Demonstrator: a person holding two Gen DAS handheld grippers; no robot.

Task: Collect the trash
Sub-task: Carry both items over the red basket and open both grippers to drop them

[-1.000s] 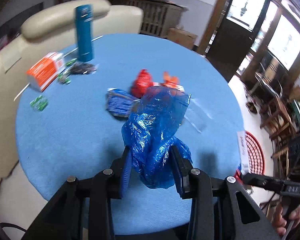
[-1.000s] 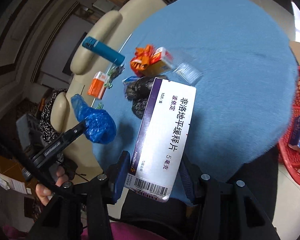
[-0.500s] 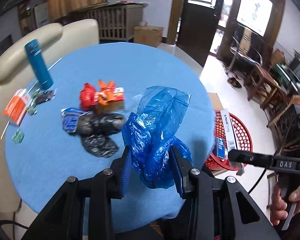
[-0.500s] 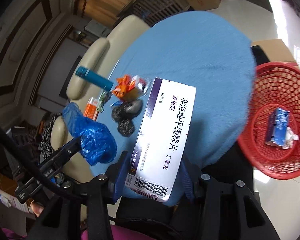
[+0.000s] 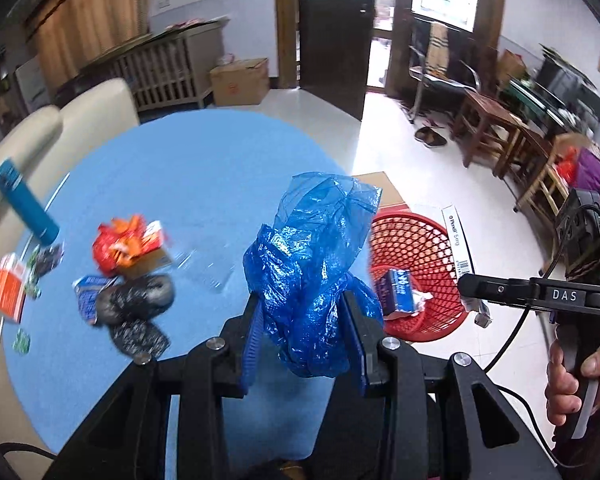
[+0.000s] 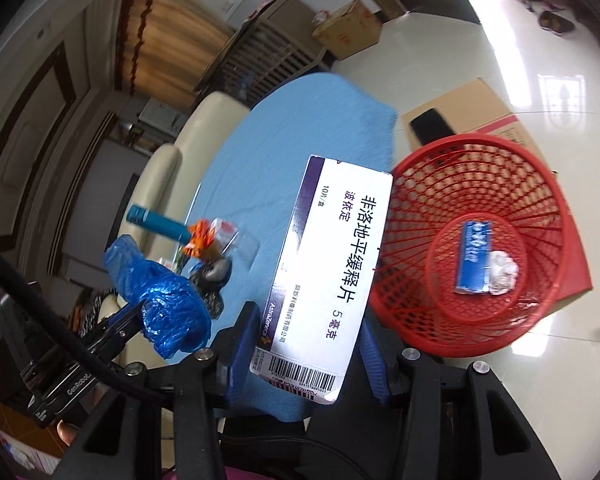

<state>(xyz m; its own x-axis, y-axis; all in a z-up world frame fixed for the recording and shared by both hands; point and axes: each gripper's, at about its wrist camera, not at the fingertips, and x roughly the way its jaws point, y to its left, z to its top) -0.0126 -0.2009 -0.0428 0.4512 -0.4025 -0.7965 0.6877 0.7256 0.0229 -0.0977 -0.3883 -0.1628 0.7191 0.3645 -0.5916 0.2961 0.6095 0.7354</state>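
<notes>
My left gripper (image 5: 304,334) is shut on a crumpled blue plastic bag (image 5: 316,264), held above the near edge of the round blue table (image 5: 188,176). My right gripper (image 6: 308,344) is shut on a white and purple medicine box (image 6: 328,280), upright between the pads. A red mesh basket (image 6: 496,176) stands on the floor to the right of the table and holds a blue carton (image 6: 474,256) and a white paper wad (image 6: 502,272). In the left wrist view the basket (image 5: 416,240) lies beyond the bag, with the right gripper (image 5: 472,286) and its box edge-on at the right.
On the table lie two black crumpled bags (image 5: 136,304), red and orange wrappers (image 5: 120,240), a blue packet (image 5: 86,300), an orange box (image 5: 6,290) and a teal bottle (image 5: 24,204). A cream sofa (image 5: 80,120) backs the table. Flat cardboard (image 6: 472,104) lies behind the basket.
Both grippers have swung to the right, away from the table's middle, still holding the bag and the box. The red basket has come into full view.
</notes>
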